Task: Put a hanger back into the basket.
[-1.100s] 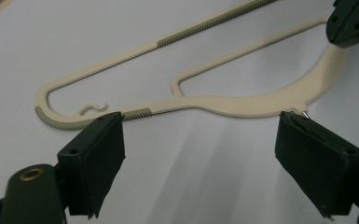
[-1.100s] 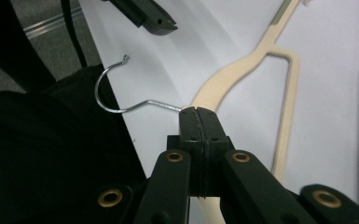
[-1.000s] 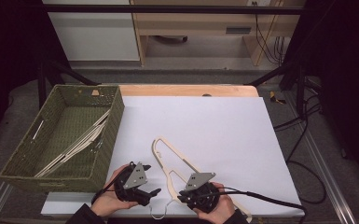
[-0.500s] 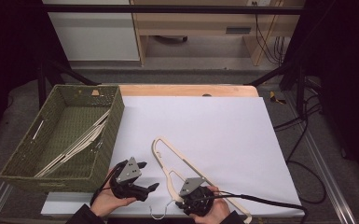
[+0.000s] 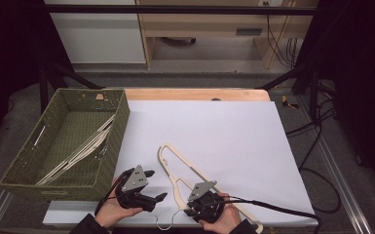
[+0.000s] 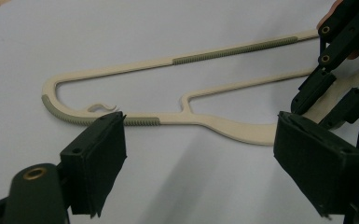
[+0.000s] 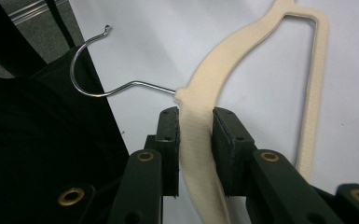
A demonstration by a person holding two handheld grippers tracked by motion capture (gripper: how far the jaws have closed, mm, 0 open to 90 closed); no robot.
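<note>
A: Right gripper (image 7: 196, 126) low at the near table edge, jaws just closing, pinching the cream hanger (image 7: 210, 93) by its neck beside the metal hook (image 7: 93, 70).

B: Left gripper (image 6: 200, 158) spread wide, hovering just beside it. Green basket (image 5: 14, 183) at left; white sheet (image 5: 234, 131) under the hanger.

Hanger (image 7: 200, 140) matt cream plastic (ribbed grey grip strips), shiny metal hook (image 7: 93, 70); woven basket (image 5: 24, 170); paper-white tabletop (image 5: 224, 131).
</note>
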